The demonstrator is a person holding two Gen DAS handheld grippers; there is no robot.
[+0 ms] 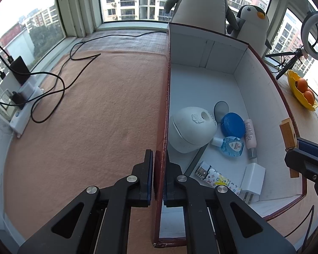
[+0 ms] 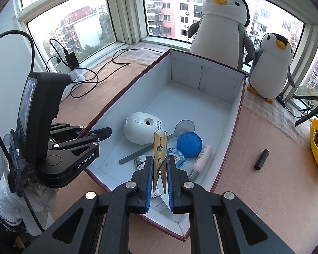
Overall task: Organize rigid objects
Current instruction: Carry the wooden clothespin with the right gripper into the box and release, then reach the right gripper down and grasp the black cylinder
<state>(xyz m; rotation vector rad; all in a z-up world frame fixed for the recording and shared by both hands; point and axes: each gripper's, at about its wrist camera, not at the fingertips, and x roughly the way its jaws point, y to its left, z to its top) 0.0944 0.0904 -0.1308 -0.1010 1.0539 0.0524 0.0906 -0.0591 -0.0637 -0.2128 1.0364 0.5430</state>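
Two grippers point steeply down over a white-lined box (image 2: 203, 80) on a pinkish cloth (image 1: 95, 110). The left gripper (image 1: 158, 165) is clamped on the box's left wall, one pad on either side of it. The right gripper (image 2: 160, 169) pinches a wooden clothespin (image 2: 159, 148) upright above the near end of the box; the left view shows the pin at the box's right rim. A gloved hand (image 2: 8, 199) carries the left gripper, whose arm reads "GenRobot.AI". In the box lie a white domed device (image 1: 193, 127), a blue lid (image 1: 233, 124), a pink tube (image 1: 249, 133), a small blue bottle (image 1: 231, 146) and a white charger (image 1: 252, 178); their labels are too small to read. A black cylinder (image 2: 261, 159) lies on the cloth right of the box.
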